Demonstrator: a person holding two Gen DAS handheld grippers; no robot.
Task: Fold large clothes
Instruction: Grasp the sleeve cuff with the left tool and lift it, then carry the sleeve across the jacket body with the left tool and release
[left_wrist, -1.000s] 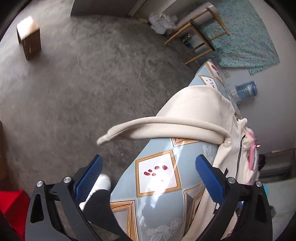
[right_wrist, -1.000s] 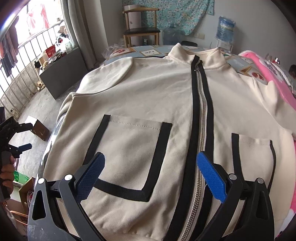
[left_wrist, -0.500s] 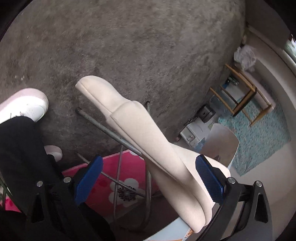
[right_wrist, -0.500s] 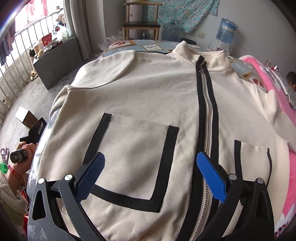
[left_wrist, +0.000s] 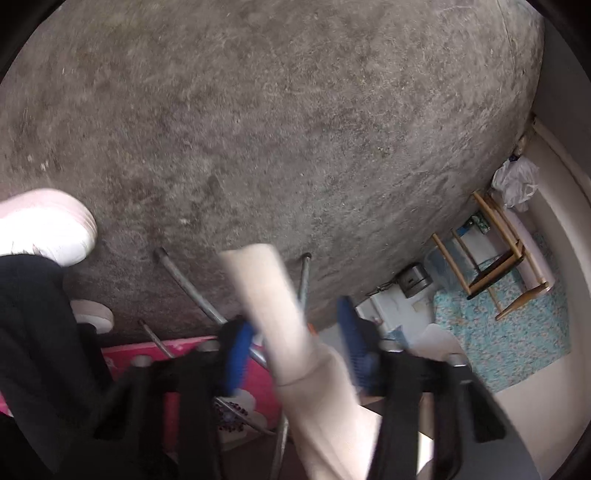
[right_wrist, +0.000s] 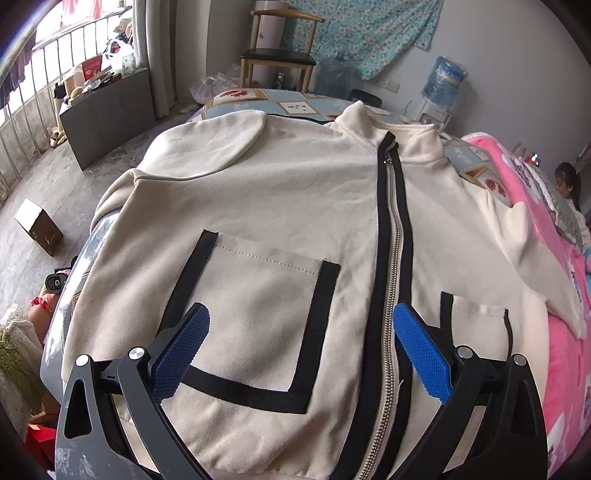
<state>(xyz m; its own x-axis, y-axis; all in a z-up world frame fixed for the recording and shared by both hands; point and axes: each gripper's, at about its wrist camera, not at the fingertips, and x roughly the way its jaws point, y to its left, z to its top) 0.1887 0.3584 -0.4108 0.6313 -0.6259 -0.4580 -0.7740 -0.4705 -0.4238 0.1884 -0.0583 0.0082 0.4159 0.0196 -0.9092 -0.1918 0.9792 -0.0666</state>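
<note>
A cream zip-up jacket (right_wrist: 280, 192) with black trim lies face up on the table, collar at the far end. Its left sleeve (left_wrist: 280, 317) hangs off the table's edge towards the floor. My left gripper (left_wrist: 295, 350) sits below the tabletop with the sleeve's cuff end between its jaws. The jaws are closing, and a small gap still shows on each side of the cloth; the view is blurred. My right gripper (right_wrist: 303, 350) hovers open over the jacket's hem, straddling the left pocket (right_wrist: 258, 306) and the zipper (right_wrist: 391, 258), with nothing gripped.
Under the table are metal legs (left_wrist: 184, 284), a pink cloth (left_wrist: 147, 354) and a person's white shoes (left_wrist: 44, 225) on the grey floor. A wooden chair (right_wrist: 280, 55), a water bottle (right_wrist: 447, 81), a cardboard box (right_wrist: 38, 229) and a pink bed (right_wrist: 554, 221) surround the table.
My left gripper has dropped below the table's edge and rolled over. The hanging sleeve now lies between its jaws, which have narrowed. The right gripper has barely shifted.
</note>
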